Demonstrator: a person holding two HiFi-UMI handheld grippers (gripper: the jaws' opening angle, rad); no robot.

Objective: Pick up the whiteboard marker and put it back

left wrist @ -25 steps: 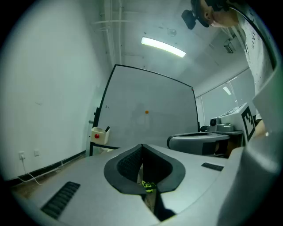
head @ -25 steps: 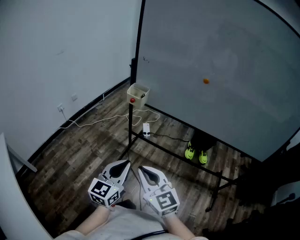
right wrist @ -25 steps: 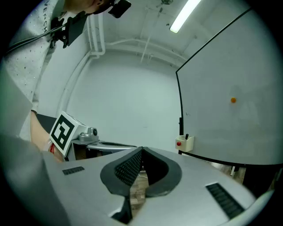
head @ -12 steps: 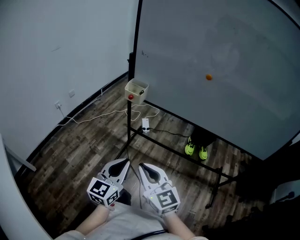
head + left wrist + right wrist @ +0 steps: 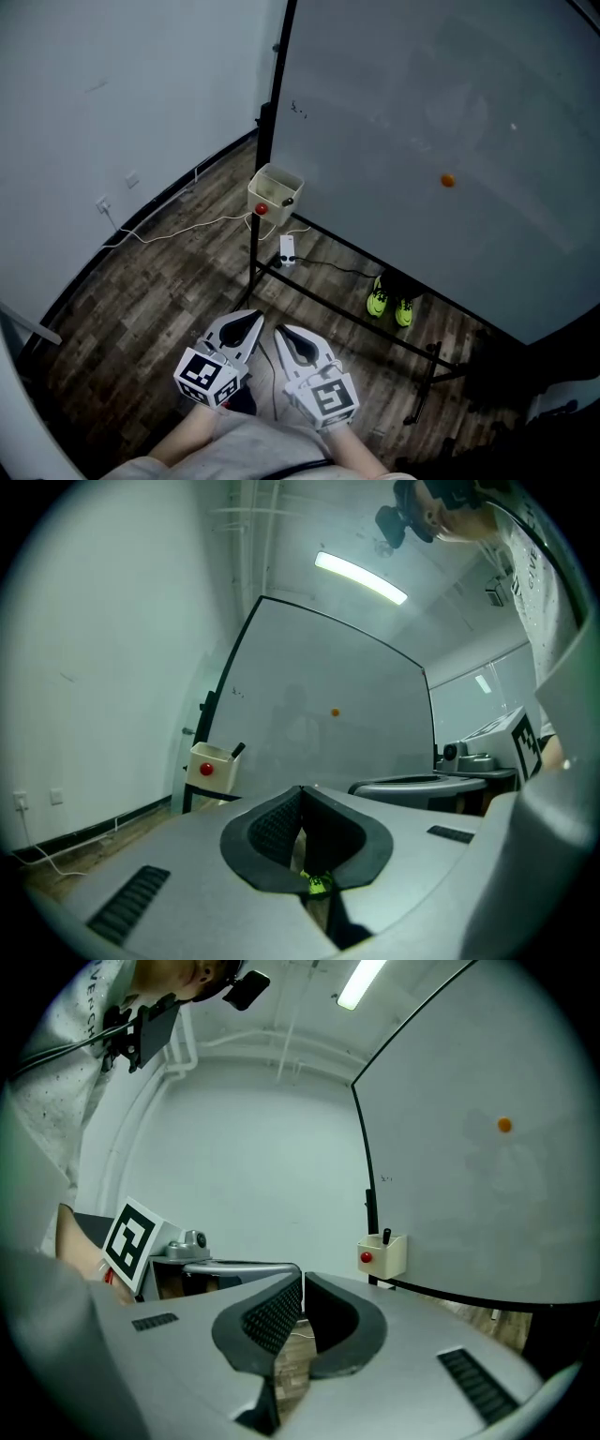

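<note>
Cream holder box (image 5: 275, 190) with the whiteboard marker (image 5: 288, 201) in it, both grippers empty.
Fixed to the whiteboard's (image 5: 422, 122) stand post at frame centre, the box holds the dark marker leaning at its right corner; a red round knob (image 5: 262, 209) shows on its front. Low in the frame, left gripper (image 5: 247, 325) and right gripper (image 5: 290, 337) sit side by side, jaws pressed together on nothing.
</note>
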